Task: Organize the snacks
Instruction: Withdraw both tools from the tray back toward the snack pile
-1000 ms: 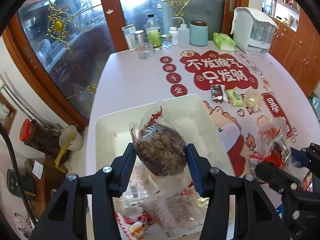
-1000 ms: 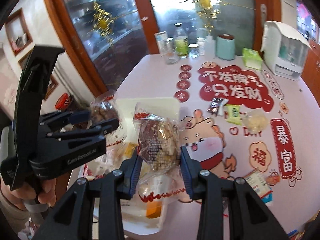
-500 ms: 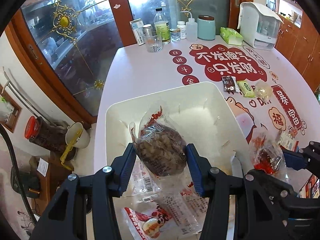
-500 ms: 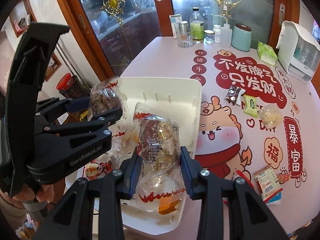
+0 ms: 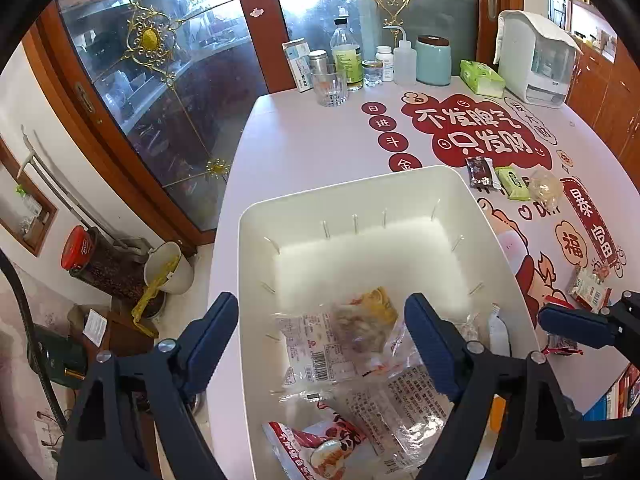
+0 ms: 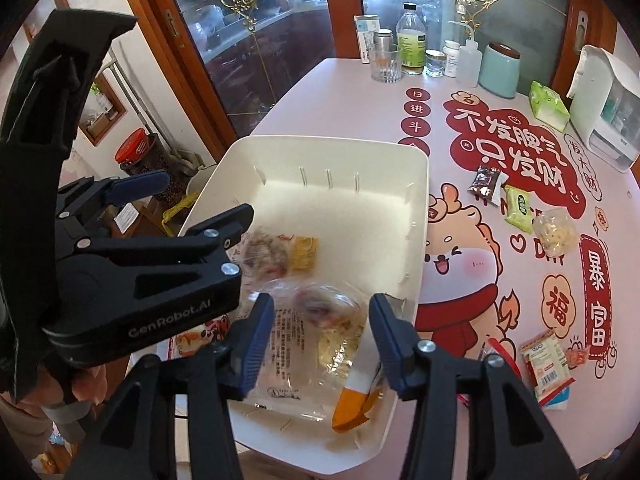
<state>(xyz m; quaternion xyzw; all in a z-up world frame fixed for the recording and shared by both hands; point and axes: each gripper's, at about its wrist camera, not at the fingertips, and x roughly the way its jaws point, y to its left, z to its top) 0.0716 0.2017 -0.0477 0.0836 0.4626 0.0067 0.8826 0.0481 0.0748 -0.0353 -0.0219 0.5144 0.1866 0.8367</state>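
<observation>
Claws spread wide, hovering over bin

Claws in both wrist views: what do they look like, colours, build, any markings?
Both are matte black plastic frames with silver screws and ribbed dark-blue pads. The left claw carries pale "GenRobot.AI" lettering on its side, readable in the right wrist view. The right claw is the same build. A black cable runs along the left edge.

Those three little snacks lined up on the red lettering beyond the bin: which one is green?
The middle packet, flat and bright green. The dark wrapper lies on its left, the clear bag of pale puffs on its right.
</observation>
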